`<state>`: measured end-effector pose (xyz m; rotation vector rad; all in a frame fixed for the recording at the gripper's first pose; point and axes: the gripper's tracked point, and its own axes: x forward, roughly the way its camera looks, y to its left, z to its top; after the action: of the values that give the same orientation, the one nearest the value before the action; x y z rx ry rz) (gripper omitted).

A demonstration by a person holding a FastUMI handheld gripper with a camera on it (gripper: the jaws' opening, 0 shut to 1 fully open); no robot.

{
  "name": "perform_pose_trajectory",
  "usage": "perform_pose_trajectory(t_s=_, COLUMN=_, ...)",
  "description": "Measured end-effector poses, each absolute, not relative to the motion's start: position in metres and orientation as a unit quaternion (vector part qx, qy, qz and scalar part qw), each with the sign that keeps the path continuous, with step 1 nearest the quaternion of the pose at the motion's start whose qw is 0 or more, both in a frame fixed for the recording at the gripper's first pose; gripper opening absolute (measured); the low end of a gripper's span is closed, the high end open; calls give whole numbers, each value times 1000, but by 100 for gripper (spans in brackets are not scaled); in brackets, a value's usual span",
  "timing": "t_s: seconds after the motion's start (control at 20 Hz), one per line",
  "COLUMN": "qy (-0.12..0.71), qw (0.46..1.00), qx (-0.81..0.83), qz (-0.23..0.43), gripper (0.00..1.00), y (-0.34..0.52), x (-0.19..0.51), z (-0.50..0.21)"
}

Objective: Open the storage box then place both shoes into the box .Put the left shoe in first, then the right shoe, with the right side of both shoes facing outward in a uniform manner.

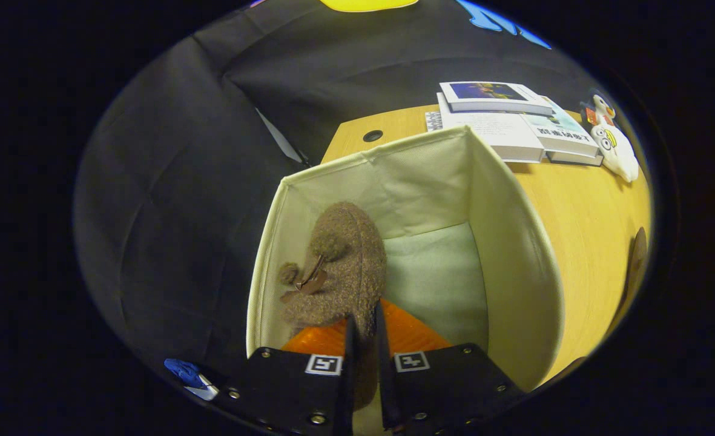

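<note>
Gripper (363,327) clamped on shoe's (342,266) heel, shoe inside box (514,242) against its left wall. Risk: letting go early could tip it over, facing wrong way.

I see a light wooden tabletop (575,212) with a round dark cable hole (372,135) near its far edge, backed by creased black cloth wall (169,200) under dim, warm light.

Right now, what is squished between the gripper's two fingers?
In the gripper view, the fuzzy brown shoe sits between the gripper fingers, held inside the open cream storage box.
</note>
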<state>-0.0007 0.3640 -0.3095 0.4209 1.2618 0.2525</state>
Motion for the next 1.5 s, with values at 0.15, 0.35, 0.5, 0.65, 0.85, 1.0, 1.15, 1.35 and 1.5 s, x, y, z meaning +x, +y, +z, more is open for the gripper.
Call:
perform_pose_trajectory(t_s=0.15, qy=562, qw=792, qx=181, qz=152, gripper=78, y=364, x=-4, z=-290)
perform_pose_trajectory(t_s=0.35, qy=516, qw=819, qx=180, qz=177, gripper=98, y=343, x=1, z=-237)
perform_pose_trajectory(t_s=0.5, qy=470, qw=846, qx=169, qz=185, gripper=98, y=310, x=8, z=-203)
perform_pose_trajectory(t_s=0.65, qy=430, qw=872, qx=144, qz=185, gripper=98, y=267, x=11, z=-177)
perform_pose_trajectory(t_s=0.85, qy=401, qw=893, qx=115, qz=167, gripper=98, y=200, x=4, z=-159)
perform_pose_trajectory(t_s=1.0, qy=394, qw=902, qx=103, qz=142, gripper=98, y=150, x=-3, z=-156)
perform_pose_trajectory(t_s=1.15, qy=389, qw=908, qx=100, qz=120, gripper=98, y=105, x=-13, z=-158)
perform_pose_trajectory(t_s=1.35, qy=384, qw=915, qx=90, qz=85, gripper=98, y=45, x=-27, z=-163)
perform_pose_trajectory(t_s=1.5, qy=380, qw=920, qx=76, qz=59, gripper=98, y=2, x=-40, z=-171)
